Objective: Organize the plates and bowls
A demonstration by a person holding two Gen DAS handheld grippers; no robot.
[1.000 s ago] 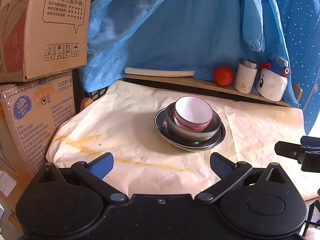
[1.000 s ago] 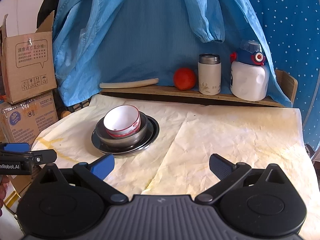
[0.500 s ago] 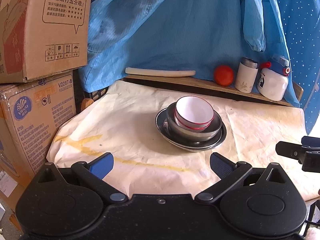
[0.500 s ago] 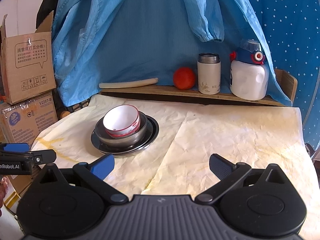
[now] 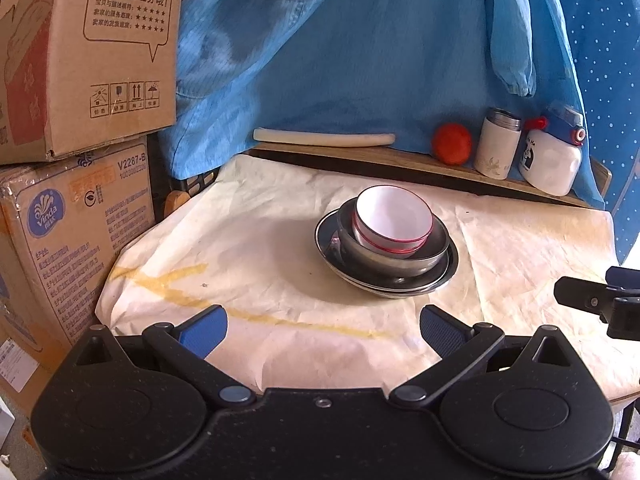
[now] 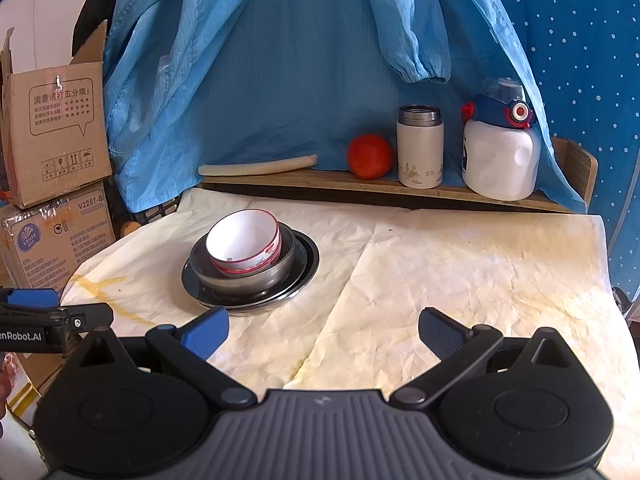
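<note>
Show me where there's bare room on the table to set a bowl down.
Widest bare patch: the paper cover right of the dish stack, up to the wooden shelf. A smaller patch lies left of the stack. The shelf's right end is crowded by tomato, flask and bottle.

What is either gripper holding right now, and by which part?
Nothing. The left gripper and the right gripper are both open and empty, short of the white bowl nested in the metal bowl on the plate.
</note>
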